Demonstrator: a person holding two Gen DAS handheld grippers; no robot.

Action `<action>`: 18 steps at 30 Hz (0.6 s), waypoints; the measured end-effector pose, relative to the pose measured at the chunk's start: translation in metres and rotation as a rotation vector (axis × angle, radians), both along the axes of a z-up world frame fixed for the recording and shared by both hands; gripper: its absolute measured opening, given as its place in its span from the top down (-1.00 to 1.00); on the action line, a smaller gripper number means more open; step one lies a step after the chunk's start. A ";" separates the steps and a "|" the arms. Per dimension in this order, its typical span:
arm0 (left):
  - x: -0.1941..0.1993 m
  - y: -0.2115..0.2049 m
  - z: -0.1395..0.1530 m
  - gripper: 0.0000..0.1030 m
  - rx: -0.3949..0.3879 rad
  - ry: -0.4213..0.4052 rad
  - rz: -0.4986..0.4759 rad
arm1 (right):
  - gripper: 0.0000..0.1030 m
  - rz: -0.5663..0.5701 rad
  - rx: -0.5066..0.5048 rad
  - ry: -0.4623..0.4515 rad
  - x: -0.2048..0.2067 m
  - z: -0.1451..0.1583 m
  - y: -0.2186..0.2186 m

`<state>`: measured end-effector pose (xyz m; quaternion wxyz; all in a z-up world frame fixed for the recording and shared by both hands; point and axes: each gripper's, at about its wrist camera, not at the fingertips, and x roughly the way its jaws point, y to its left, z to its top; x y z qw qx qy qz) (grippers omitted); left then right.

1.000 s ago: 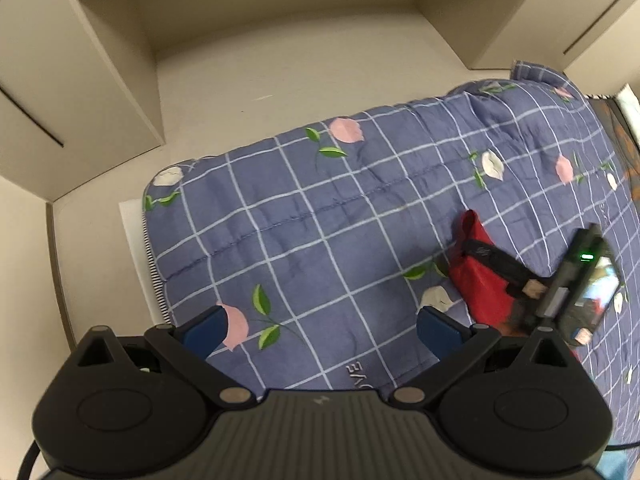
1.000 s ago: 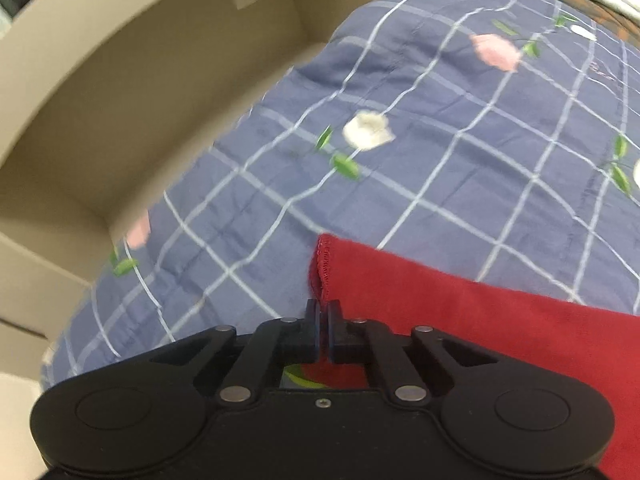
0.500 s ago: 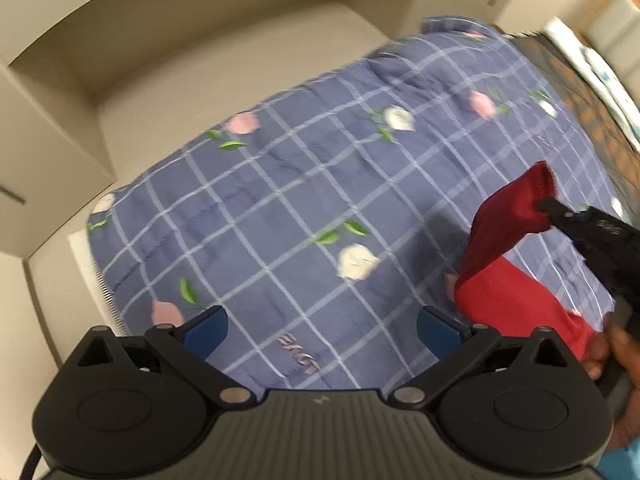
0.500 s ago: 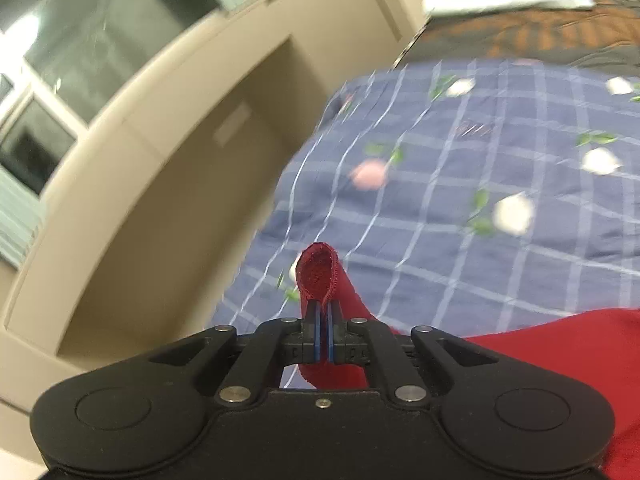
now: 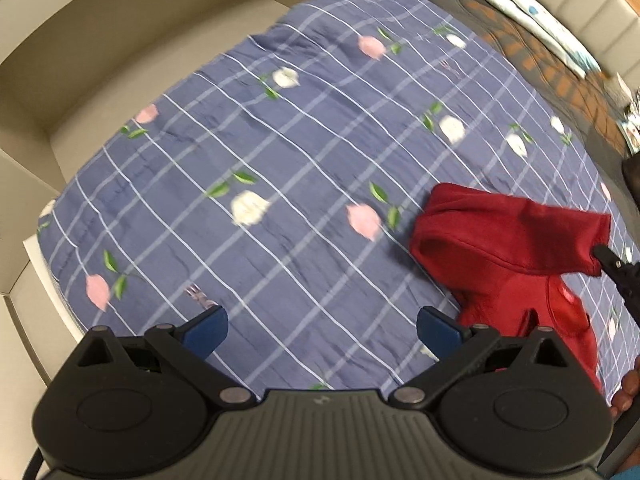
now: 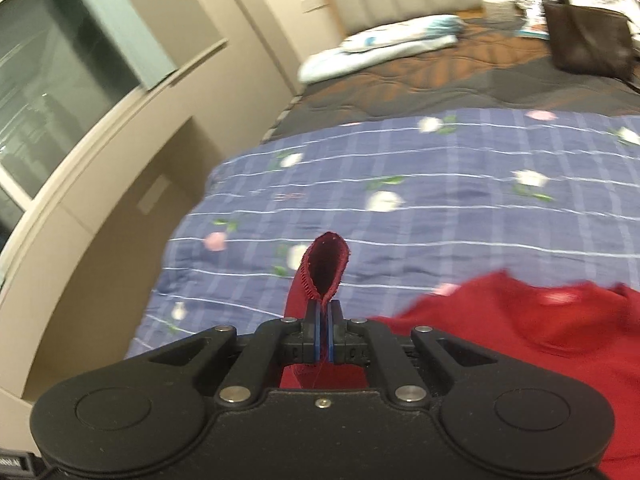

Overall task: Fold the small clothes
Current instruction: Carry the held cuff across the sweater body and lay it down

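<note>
Red garment (image 5: 516, 264) on the quilt (image 5: 280, 184), its sleeve clamped and lifted by the right tongs (image 6: 322, 320); left tongs (image 5: 322, 326) hover spread apart, leftward, empty.

No legible text on anything

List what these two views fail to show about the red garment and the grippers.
- Red garment: lower part hidden behind the left gripper body, left wrist view; blurred and cut off by the frame edge in the right wrist view.
- Right gripper: only its tip enters the left wrist view; the edge cuts off the rest.
</note>
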<state>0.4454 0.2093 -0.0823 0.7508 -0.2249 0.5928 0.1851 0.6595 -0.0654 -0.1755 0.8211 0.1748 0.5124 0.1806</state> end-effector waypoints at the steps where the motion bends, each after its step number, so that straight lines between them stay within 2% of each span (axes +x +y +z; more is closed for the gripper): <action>1: 0.000 -0.008 -0.001 -0.99 0.001 0.005 -0.005 | 0.95 -0.008 -0.008 0.004 -0.003 -0.003 -0.013; 10: 0.009 -0.068 -0.009 -0.99 0.015 0.028 -0.028 | 0.95 -0.090 -0.028 0.031 -0.029 -0.020 -0.101; 18: 0.029 -0.105 -0.018 -0.99 0.043 0.035 -0.055 | 0.95 -0.181 -0.030 0.085 -0.045 -0.033 -0.160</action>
